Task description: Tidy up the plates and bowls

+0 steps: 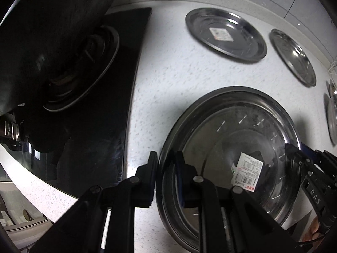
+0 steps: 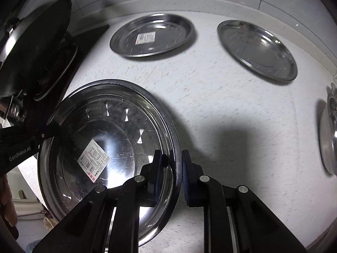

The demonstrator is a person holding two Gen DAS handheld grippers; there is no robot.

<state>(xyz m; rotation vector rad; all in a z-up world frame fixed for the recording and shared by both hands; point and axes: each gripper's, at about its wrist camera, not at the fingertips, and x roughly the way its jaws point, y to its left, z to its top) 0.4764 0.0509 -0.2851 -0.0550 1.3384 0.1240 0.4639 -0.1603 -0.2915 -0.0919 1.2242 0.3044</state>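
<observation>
A large steel bowl (image 1: pixel 242 139) with a barcode label inside sits at the counter's front; it also shows in the right wrist view (image 2: pixel 118 113). My left gripper (image 1: pixel 165 164) is shut on its left rim, one finger inside and one outside. My right gripper (image 2: pixel 171 164) is shut on its right rim the same way. Two steel plates lie at the back: one with a label (image 1: pixel 225 33) (image 2: pixel 151 34) and a plain one (image 1: pixel 294 57) (image 2: pixel 257 49).
A black stove top (image 1: pixel 118 97) with a black wok (image 1: pixel 48 38) is to the left. More steel dishes (image 2: pixel 328 135) stand at the right edge. The speckled white counter (image 2: pixel 221 109) runs back to a tiled wall.
</observation>
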